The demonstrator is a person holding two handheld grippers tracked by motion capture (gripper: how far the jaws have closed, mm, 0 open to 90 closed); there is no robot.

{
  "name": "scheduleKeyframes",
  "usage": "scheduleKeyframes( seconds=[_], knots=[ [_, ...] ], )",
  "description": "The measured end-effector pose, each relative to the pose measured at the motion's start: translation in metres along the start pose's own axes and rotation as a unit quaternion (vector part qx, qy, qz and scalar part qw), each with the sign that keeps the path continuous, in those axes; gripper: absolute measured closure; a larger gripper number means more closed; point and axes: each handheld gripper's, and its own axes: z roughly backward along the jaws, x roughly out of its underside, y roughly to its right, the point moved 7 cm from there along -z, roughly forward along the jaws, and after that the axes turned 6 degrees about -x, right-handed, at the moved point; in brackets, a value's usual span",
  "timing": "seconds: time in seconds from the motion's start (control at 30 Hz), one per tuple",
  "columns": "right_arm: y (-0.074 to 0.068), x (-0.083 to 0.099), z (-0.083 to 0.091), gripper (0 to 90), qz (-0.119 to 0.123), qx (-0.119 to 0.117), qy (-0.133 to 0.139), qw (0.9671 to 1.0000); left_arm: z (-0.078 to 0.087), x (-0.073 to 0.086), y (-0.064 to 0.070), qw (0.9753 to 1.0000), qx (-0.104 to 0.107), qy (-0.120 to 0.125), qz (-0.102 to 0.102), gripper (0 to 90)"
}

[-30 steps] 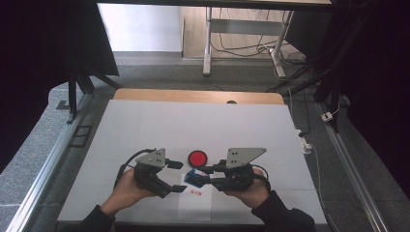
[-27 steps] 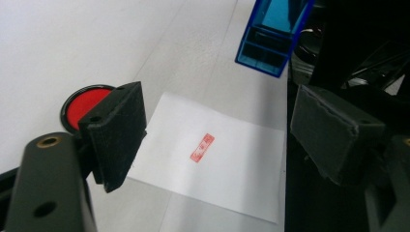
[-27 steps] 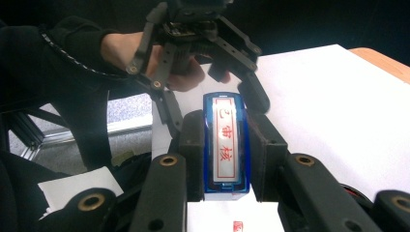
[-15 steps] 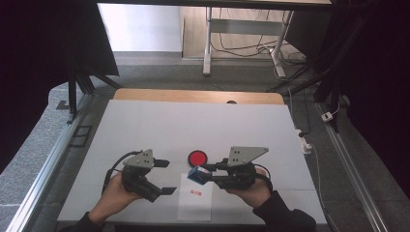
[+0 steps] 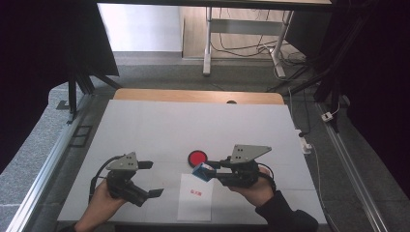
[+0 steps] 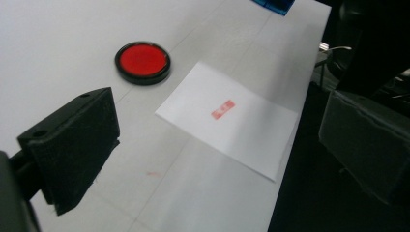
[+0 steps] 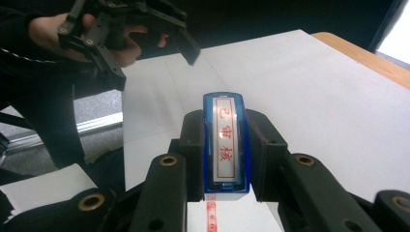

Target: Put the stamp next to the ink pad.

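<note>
The round ink pad (image 5: 197, 157) sits just below the middle of the high view, a shallow black dish filled with a flat, matte red pad; in the left gripper view it lies at the upper left (image 6: 142, 62), its black rim glossy. Just below it lies a plain white sheet of paper (image 5: 195, 203), rectangular and smooth, bearing a small red stamp mark (image 5: 195, 192).

The right gripper (image 5: 209, 170) pinches a stamp (image 5: 200, 171) above the top edge of the paper, right of the ink pad. In the right gripper view the stamp (image 7: 225, 142) is a blue, translucent plastic block with a white label of red characters, held between two padded black jaws.

The left gripper (image 5: 151, 179), at the lower left of the high view, has its jaws spread wide with nothing between them; its jaw pads look coarse and foam-like. The table (image 5: 159, 125) is a flat white surface.
</note>
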Motion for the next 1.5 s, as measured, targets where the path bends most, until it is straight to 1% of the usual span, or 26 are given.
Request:
scheduleKeyframes(
  seconds=[0.17,0.27,0.4,0.53,0.63,0.77,0.83,0.9,1.0,1.03,1.17,1.3,1.37,1.43,1.5],
  knots=[
    [0.003,0.003,0.002,71.2,-0.001,0.009,-0.007,0.9999,0.008,0.01,-0.002,0.9998,-0.019,-0.001,0.009,0.2],
    [0.007,0.005,0.004,71.2,-0.007,0.017,-0.009,0.9998,0.012,0.018,-0.004,0.9994,-0.031,-0.007,0.014,0.0],
    [0.012,0.009,0.007,71.2,-0.016,0.029,-0.012,0.9994,0.017,0.03,-0.007,0.9983,-0.048,-0.019,0.029,0.0],
    [0.016,0.011,0.01,71.2,-0.022,0.039,-0.014,0.9989,0.022,0.041,-0.01,0.9968,-0.063,-0.026,0.042,0.0],
    [0.019,0.014,0.013,71.2,-0.026,0.05,-0.019,0.9982,0.027,0.047,-0.011,0.996,-0.068,-0.027,0.051,0.0],
    [0.025,0.018,0.019,71.2,-0.038,0.062,-0.017,0.9972,0.032,0.054,-0.012,0.9953,-0.063,-0.025,0.069,0.0],
    [0.028,0.02,0.022,71.2,-0.041,0.069,-0.02,0.9965,0.035,0.057,-0.013,0.9942,-0.073,-0.025,0.075,0.0],
    [0.031,0.022,0.025,71.2,-0.042,0.079,-0.024,0.9957,0.038,0.06,-0.014,0.9934,-0.078,-0.027,0.08,0.0],
    [0.036,0.027,0.031,71.2,-0.045,0.091,-0.028,0.9945,0.041,0.064,-0.015,0.9911,-0.098,-0.034,0.083,0.0],
    [0.038,0.028,0.032,71.2,-0.049,0.094,-0.024,0.9941,0.043,0.065,-0.015,0.9907,-0.101,-0.035,0.084,0.0],
    [0.045,0.034,0.041,71.2,-0.059,0.107,-0.025,0.9923,0.046,0.07,-0.016,0.9887,-0.108,-0.036,0.097,0.0],
    [0.053,0.041,0.049,71.2,-0.063,0.129,-0.032,0.9891,0.049,0.076,-0.019,0.9863,-0.122,-0.043,0.103,0.0],
    [0.058,0.045,0.052,71.2,-0.065,0.14,-0.037,0.9873,0.052,0.077,-0.02,0.9857,-0.127,-0.034,0.105,0.0],
    [0.063,0.05,0.056,71.2,-0.068,0.153,-0.044,0.9849,0.055,0.078,-0.022,0.9843,-0.134,-0.035,0.11,0.0],
    [0.068,0.055,0.06,71.2,-0.072,0.163,-0.049,0.9827,0.057,0.079,-0.022,0.9836,-0.136,-0.034,0.113,0.0]
  ],
)
